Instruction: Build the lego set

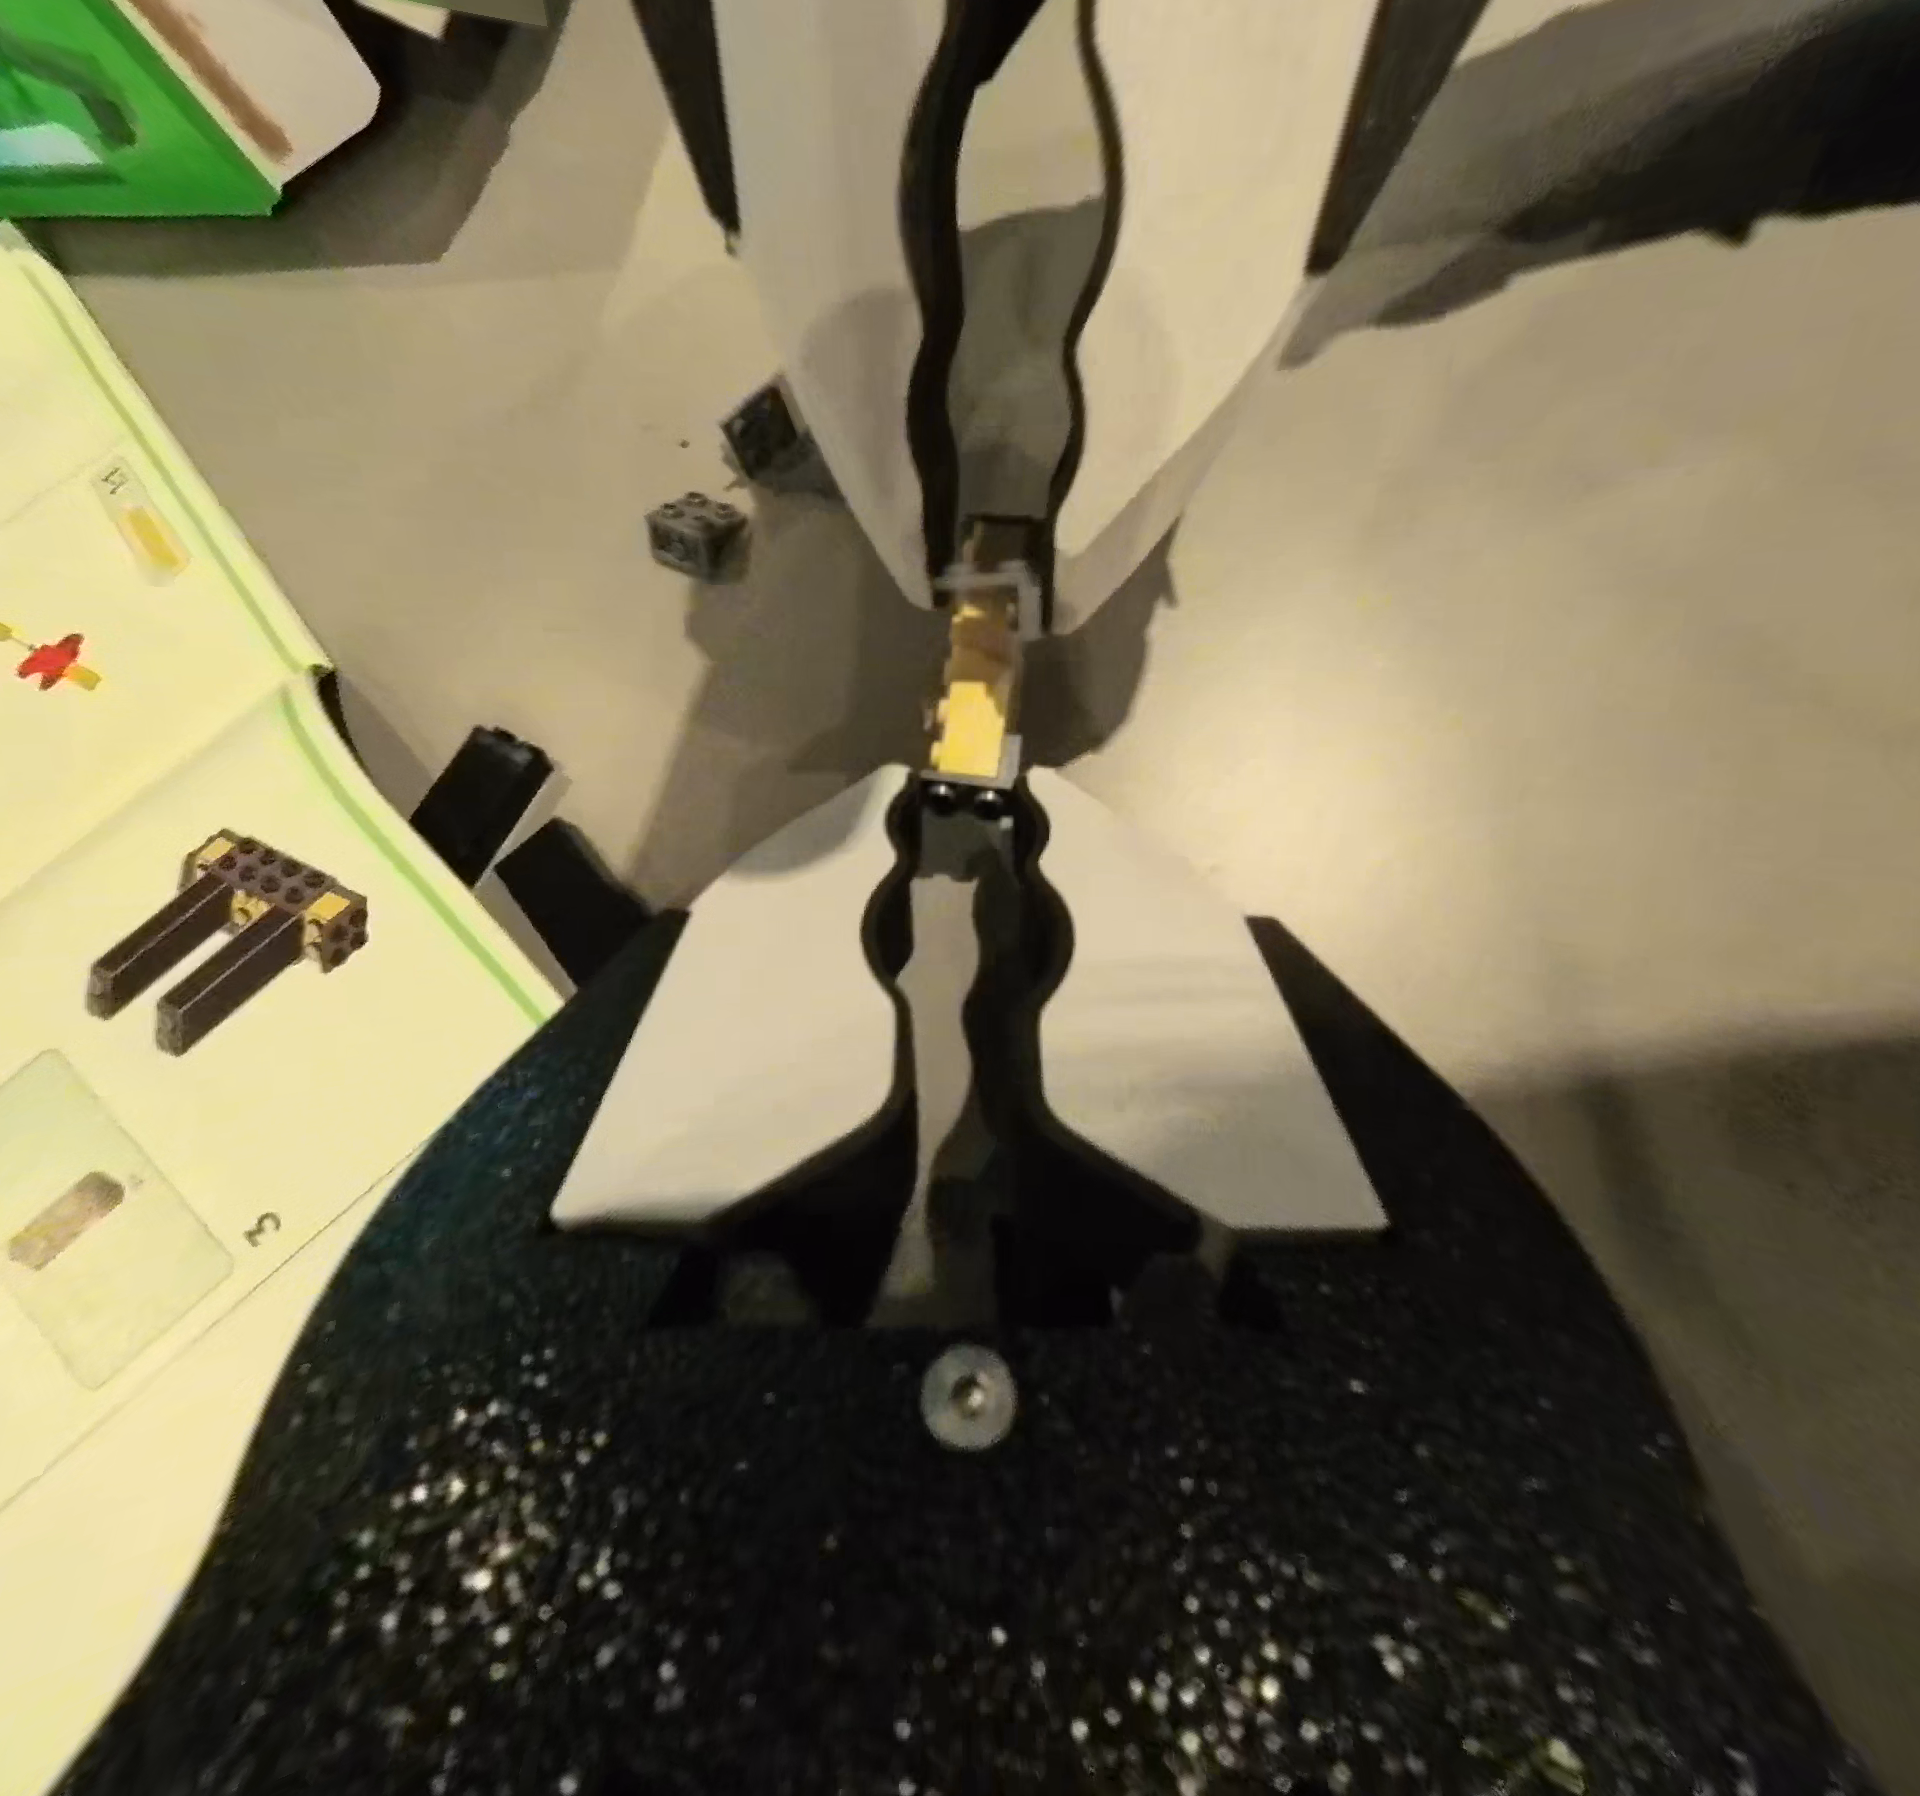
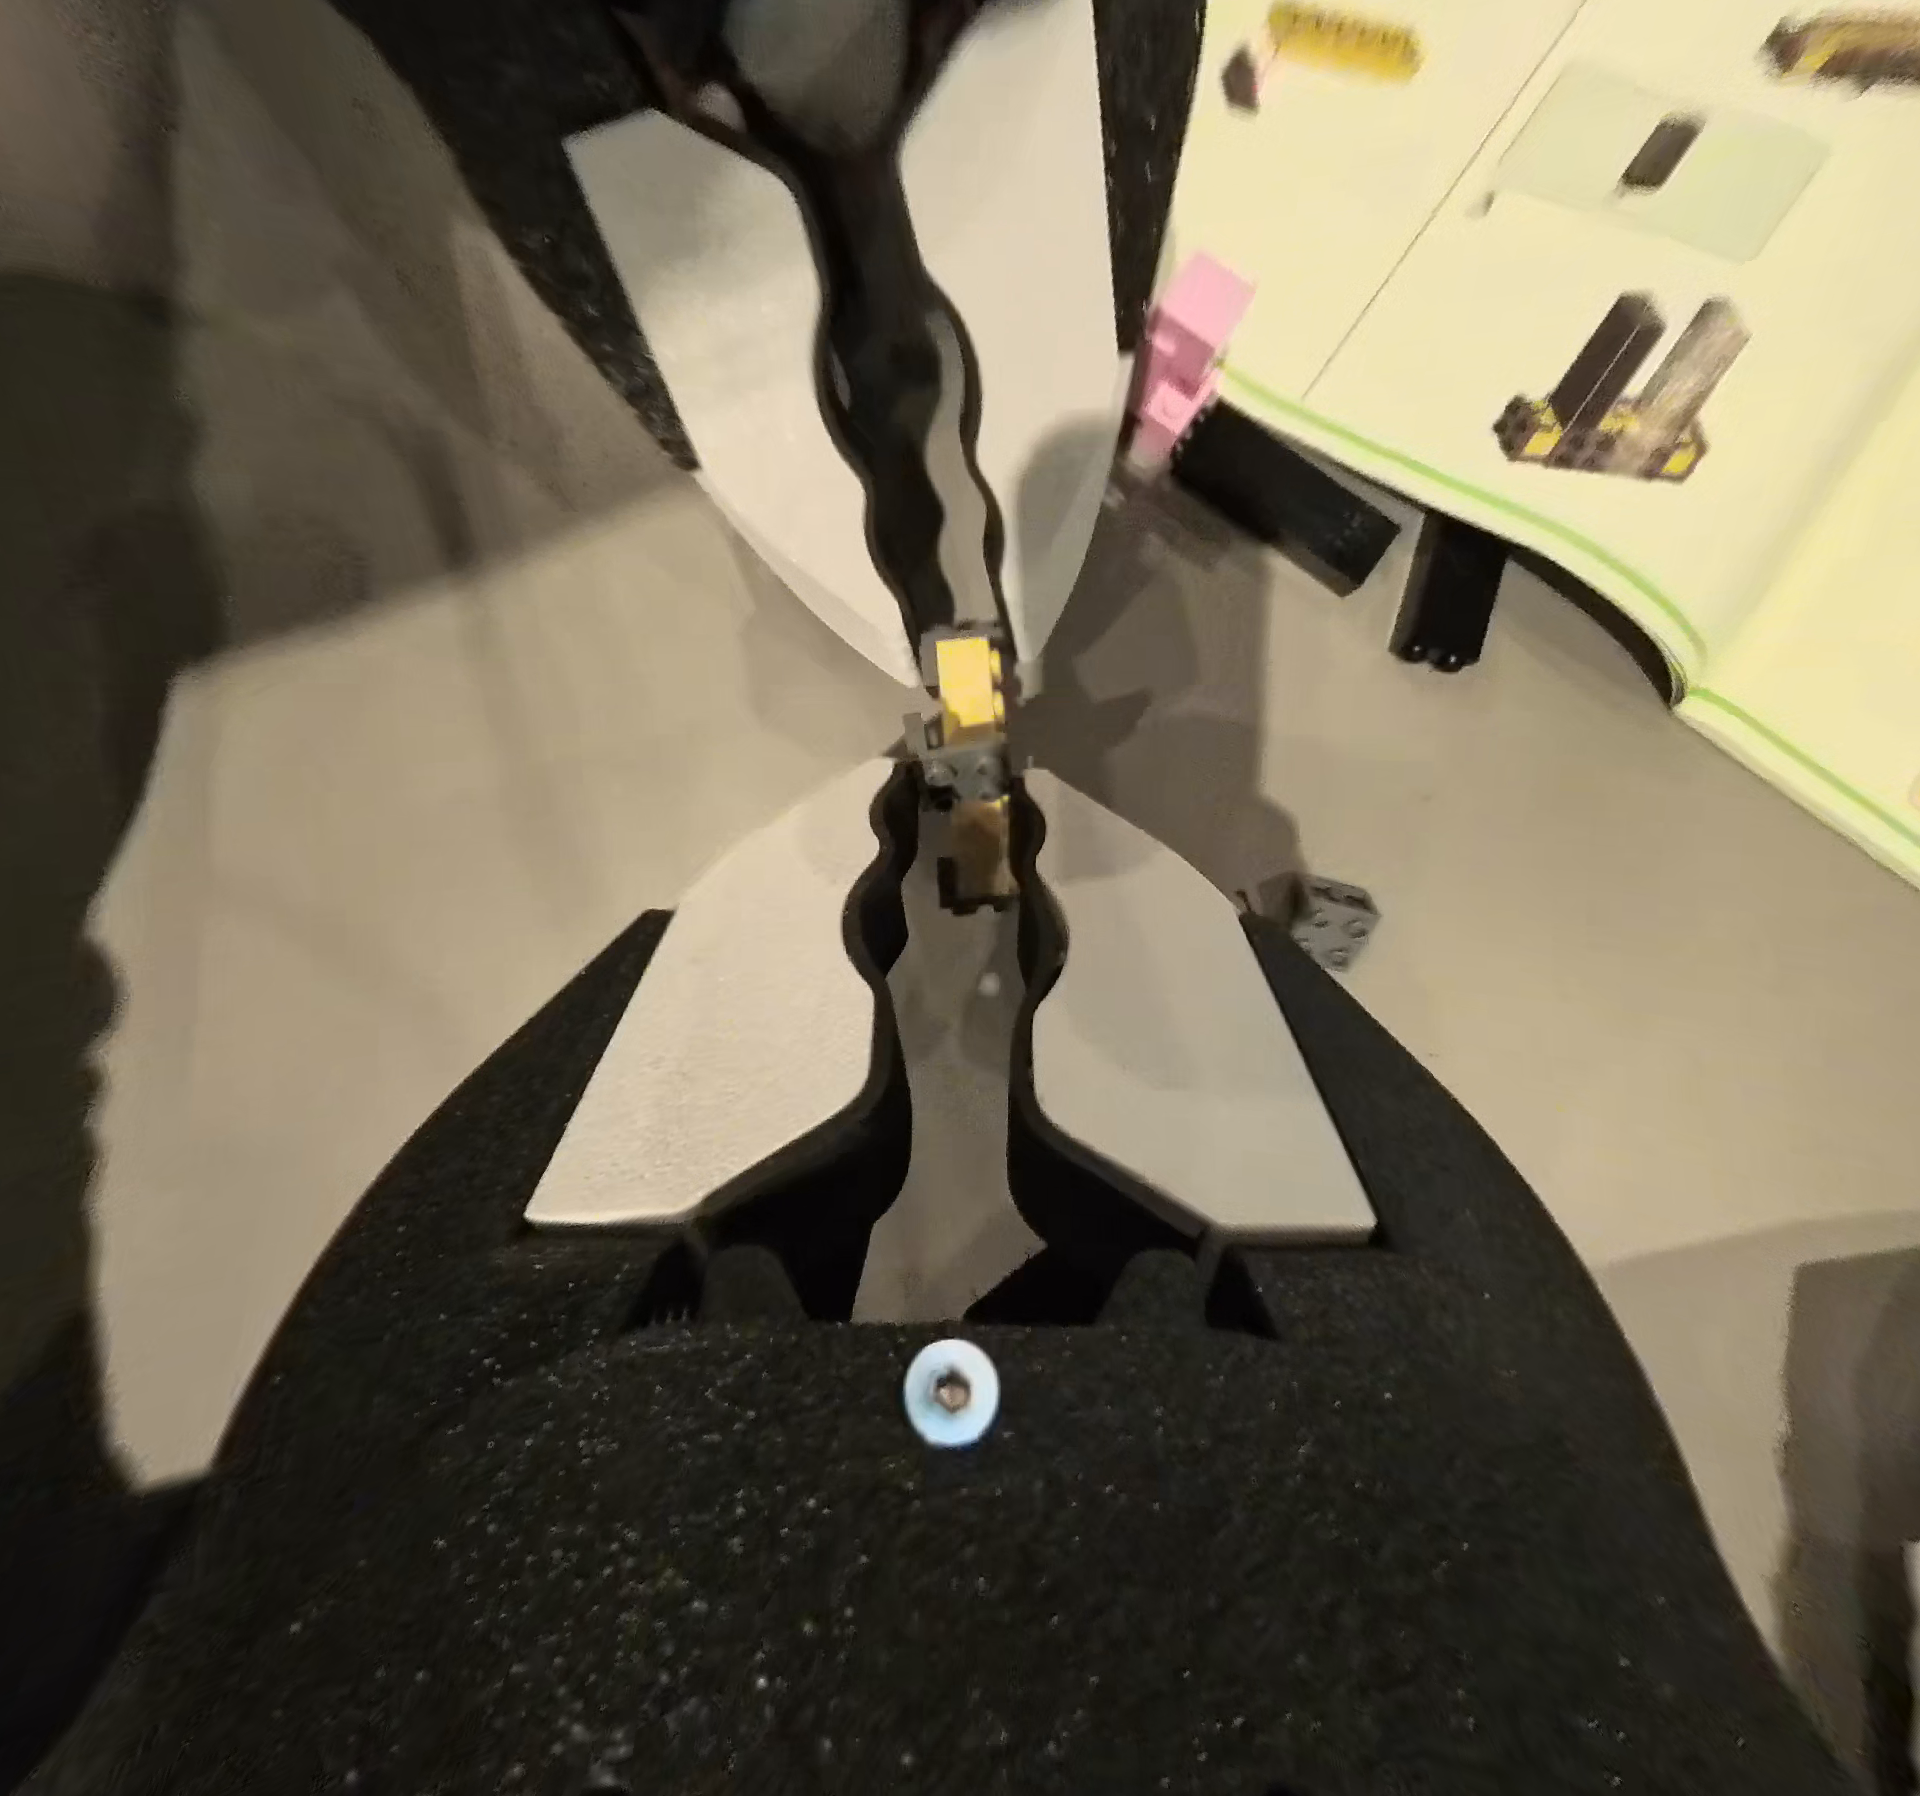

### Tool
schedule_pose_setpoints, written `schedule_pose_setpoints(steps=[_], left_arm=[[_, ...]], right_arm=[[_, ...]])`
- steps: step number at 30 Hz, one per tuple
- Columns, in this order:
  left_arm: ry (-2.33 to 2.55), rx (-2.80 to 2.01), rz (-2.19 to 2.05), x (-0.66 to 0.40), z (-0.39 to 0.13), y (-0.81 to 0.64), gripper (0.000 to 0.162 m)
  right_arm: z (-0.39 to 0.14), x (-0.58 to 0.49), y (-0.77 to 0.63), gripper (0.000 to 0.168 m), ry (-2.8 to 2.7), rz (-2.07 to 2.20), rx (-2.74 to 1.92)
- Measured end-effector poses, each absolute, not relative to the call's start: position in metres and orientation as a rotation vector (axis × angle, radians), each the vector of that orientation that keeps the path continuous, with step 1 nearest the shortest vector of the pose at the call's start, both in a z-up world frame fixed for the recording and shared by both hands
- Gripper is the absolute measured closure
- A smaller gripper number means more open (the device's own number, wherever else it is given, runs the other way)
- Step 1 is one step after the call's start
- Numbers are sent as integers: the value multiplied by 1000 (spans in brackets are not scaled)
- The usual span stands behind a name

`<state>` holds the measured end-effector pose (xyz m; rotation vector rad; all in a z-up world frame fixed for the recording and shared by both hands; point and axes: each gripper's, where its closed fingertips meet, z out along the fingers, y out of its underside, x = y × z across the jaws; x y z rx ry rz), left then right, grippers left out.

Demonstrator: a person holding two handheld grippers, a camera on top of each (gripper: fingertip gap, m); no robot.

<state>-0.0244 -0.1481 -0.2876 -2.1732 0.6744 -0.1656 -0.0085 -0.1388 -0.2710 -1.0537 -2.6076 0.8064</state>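
Note:
My two grippers meet tip to tip above the grey table. In the left wrist view, my left gripper [image 1: 966, 806] is shut on a dark grey studded brick [image 1: 964, 811]. A yellow piece [image 1: 975, 718] joins that brick and reaches to the right gripper [image 1: 992, 557], which comes in from the top and is shut on the far grey end. In the right wrist view, my right gripper [image 2: 971, 806] is shut on a grey and tan piece [image 2: 977, 837]. The left gripper [image 2: 966, 650] opposite holds the yellow piece [image 2: 964, 681].
An open instruction booklet [image 1: 156, 811] lies left, also shown in the right wrist view [image 2: 1610, 312]. A green box [image 1: 125, 84] stands behind it. Two black long bricks [image 1: 488, 801] [image 2: 1288, 499], loose dark grey bricks [image 1: 694, 536], a pink piece [image 2: 1184, 344] and a grey plate [image 2: 1335, 920] lie on the table. Both grippers' tips are close together, under 4 cm apart.

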Motion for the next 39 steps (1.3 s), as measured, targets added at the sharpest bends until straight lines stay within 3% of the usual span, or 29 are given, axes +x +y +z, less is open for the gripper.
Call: schedule_pose_setpoints(steps=[21,39], left_arm=[[660,-2164,-172,-17,-284,-149,146],[648,-2175,-158,-17,-289,-148,146]], right_arm=[[-277,4,-131,152,-2971,346,-1207],[-285,2,-132,151,-2983,243,-1341]])
